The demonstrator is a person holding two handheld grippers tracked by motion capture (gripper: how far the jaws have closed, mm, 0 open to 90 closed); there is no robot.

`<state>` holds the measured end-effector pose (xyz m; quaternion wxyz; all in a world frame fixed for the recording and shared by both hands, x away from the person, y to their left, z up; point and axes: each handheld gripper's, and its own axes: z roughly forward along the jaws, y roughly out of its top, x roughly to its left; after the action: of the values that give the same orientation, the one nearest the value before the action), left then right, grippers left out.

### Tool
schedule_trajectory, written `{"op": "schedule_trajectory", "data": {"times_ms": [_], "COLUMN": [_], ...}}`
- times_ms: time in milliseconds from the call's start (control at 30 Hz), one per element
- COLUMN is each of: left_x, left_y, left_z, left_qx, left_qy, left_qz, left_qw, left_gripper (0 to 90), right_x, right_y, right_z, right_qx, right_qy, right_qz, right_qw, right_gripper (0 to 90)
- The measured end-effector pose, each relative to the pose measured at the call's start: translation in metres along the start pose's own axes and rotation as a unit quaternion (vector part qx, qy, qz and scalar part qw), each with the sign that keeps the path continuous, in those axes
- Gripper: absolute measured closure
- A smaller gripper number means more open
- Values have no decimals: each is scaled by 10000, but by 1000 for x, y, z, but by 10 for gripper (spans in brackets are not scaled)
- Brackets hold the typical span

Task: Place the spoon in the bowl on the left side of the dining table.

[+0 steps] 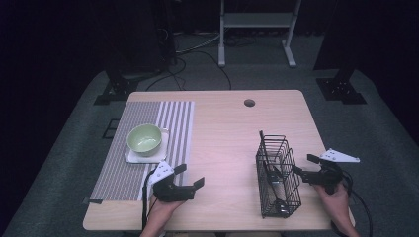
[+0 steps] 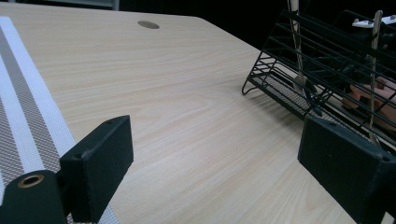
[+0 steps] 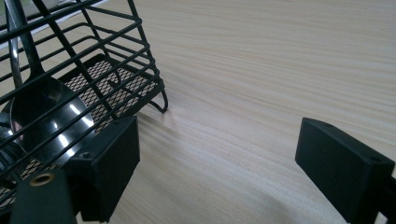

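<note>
Spoons [image 3: 44, 116] sit in the wire basket [image 1: 277, 177] untouched; my left tongs [image 1: 190, 177] and right tongs [image 1: 302, 165] gape, grabbing nothing.

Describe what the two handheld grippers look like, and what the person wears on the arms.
Both are black. The left gripper has two blocky rectangular jaws, a light grey three-cornered plate on top and a black cable trailing back. The right gripper carries a similar grey plate and a black cable. The forearms show no sleeves.
</note>
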<state>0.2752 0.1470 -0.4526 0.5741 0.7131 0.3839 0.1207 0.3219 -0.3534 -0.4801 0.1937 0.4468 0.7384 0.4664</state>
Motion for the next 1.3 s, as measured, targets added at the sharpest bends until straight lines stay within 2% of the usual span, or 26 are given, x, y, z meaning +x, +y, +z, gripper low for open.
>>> {"op": "schedule_trajectory", "data": {"times_ms": [200,367,500,733,967,1300], "left_x": [-2,-7,-11,-27,-35,-41], "left_y": [0,1,2,10,14,23], "left_z": [0,2,3,11,17,21], "left_qx": [-13,15,-17,-55,-11,-31], "left_qy": [-40,-123,-189,-374,-494,-701], "left_qz": [-23,85,41,328,472,335], "left_qw": [10000,9999,9998,9987,9977,9970], "left_gripper": [96,96,96,96,96,96], "right_x": [1,1,1,0,0,0], "right_y": [0,0,0,0,0,0], "right_z": [0,1,1,1,1,1], "right_qx": [24,38,66,26,24,42], "right_qy": [-20,-38,-33,-14,6,17], "right_qz": [-17,-35,-42,-16,-13,-7], "right_qw": [10000,10000,10000,10000,10000,10000], "right_gripper": [129,129,129,129,128,128]}}
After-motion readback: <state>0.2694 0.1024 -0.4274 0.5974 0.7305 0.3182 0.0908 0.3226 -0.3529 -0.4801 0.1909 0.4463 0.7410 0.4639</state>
